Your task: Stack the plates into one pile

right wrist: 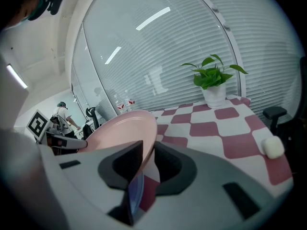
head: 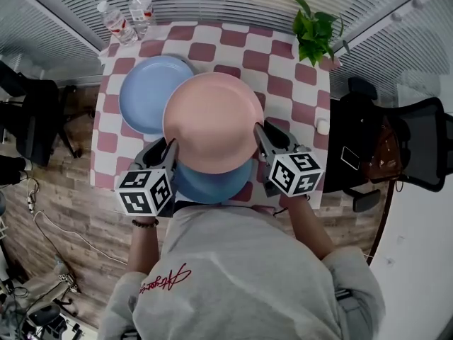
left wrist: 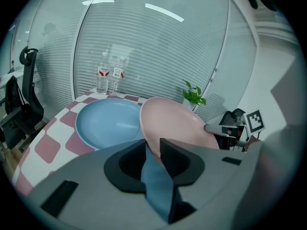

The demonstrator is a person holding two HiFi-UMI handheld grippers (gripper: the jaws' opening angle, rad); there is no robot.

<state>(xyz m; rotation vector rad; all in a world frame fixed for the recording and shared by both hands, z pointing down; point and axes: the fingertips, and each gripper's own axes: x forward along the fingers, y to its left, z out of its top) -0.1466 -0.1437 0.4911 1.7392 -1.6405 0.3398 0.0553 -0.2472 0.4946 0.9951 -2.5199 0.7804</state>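
Head view: a pink plate is held over the near half of a red-and-white checked surface, gripped from both sides. The left tongs are at its left rim and the right tongs at its right rim.

Under the pink plate's near edge a darker blue plate is seen, lying at the near edge of the surface and mostly covered. Whether the two plates touch cannot be told. A light blue plate lies flat further back on the left, its right side overlapped by the pink plate.

Left gripper view: the pink rim is seen running in between the two jaws, which are pinched on it. The darker blue plate shows through the gap below. The light blue plate is seen beyond, to the left.

Right gripper view: the jaws are closed on the opposite pink rim. A sliver of the darker blue plate is visible beneath.

Also noted: two water bottles upright at the far left corner, a potted plant at the far right corner, and a small white object by the right edge.
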